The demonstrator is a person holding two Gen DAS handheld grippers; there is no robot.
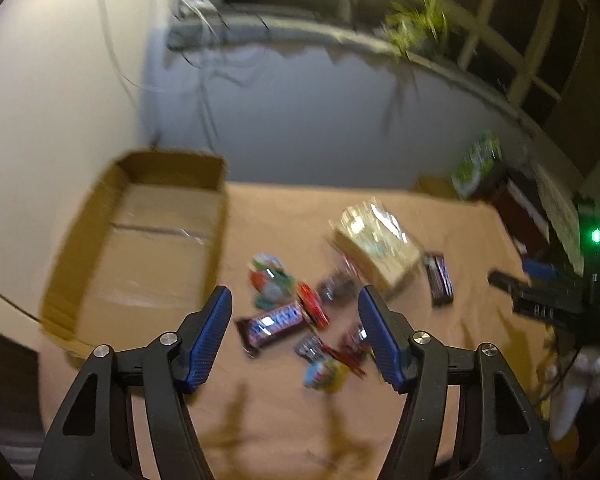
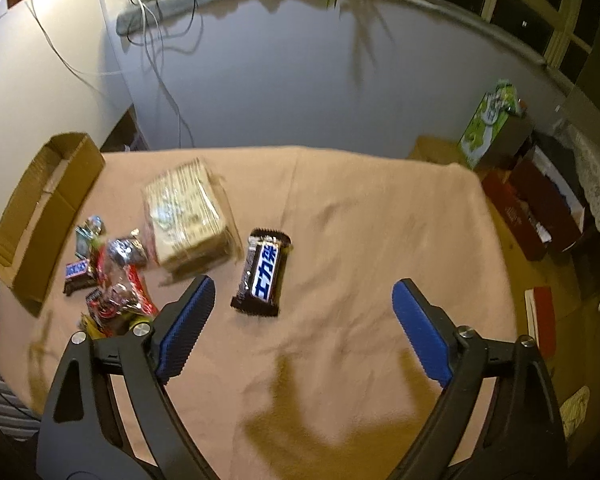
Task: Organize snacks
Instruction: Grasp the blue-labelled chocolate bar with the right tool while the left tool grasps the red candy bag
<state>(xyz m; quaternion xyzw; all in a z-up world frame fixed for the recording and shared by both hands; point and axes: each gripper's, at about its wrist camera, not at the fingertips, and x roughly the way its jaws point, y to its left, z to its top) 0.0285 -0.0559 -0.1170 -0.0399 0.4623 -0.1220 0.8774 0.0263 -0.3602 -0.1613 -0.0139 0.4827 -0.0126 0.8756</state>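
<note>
Both grippers hang over the table with their blue pads spread apart and nothing between them: the left gripper (image 1: pixel 296 308) above the heap of snacks, the right gripper (image 2: pixel 304 292) above barer cloth.

Farthest left sits the open cardboard box (image 2: pixel 44 216), empty as far as its floor shows, placed at the cloth's edge, presumably so the snacks can be gathered into it. Just beside it lies the jumble of small wrappers (image 2: pixel 116 280), overlapping one another, red and silvery packets too blurred to name. Among them is a dark chocolate bar (image 1: pixel 270 322) that sits almost directly between the left gripper's jaws, which looks like the likeliest first pick.

Next to the heap rests a large clear-wrapped packet (image 2: pixel 190 220), bulkier than the rest and probably needing a wide grasp. Right of it, apart from the pile, a second chocolate bar (image 2: pixel 262 274) lies flat with its length pointing roughly toward the right gripper, just ahead of its left pad.

Nothing has gone into the box yet, so the sorting appears to be at its start.
</note>
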